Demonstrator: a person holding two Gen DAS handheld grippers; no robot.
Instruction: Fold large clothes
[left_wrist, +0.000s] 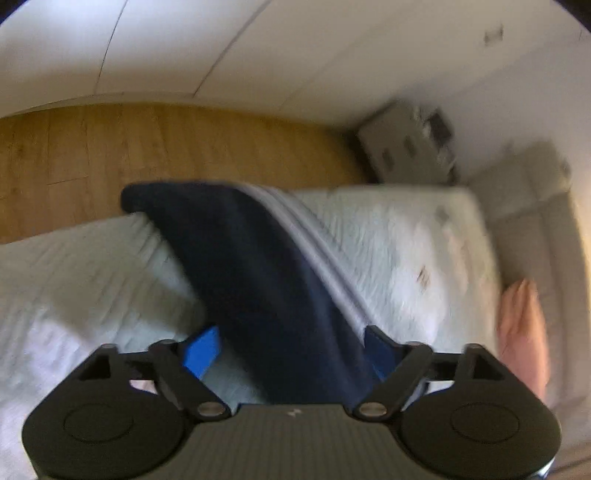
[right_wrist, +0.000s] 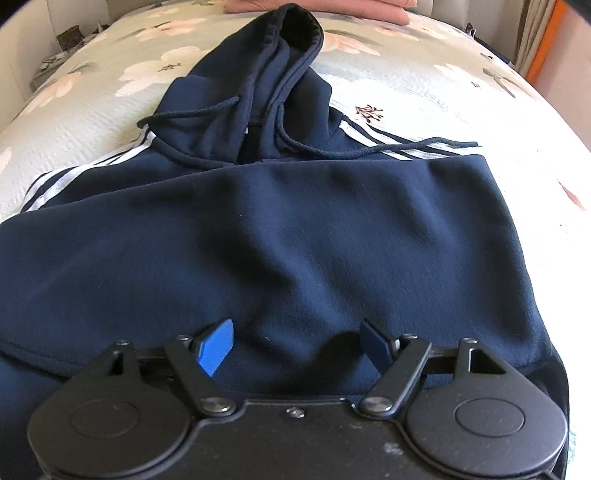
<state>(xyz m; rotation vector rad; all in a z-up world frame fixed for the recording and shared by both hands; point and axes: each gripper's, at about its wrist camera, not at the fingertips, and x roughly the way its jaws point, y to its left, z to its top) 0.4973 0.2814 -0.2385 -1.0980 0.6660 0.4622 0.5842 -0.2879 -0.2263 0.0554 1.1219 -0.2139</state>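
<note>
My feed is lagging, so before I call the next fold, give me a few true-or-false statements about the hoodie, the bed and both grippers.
1. The hoodie is navy with white stripes. True.
2. It lies on a bare wooden table. False: it lies on a floral bedspread.
3. The right gripper is clamped on the fabric. False: its jaws stand open above it.
4. The hood points away from the right gripper. True.
5. The left gripper is open, with dark fabric between its fingers. True.
</note>
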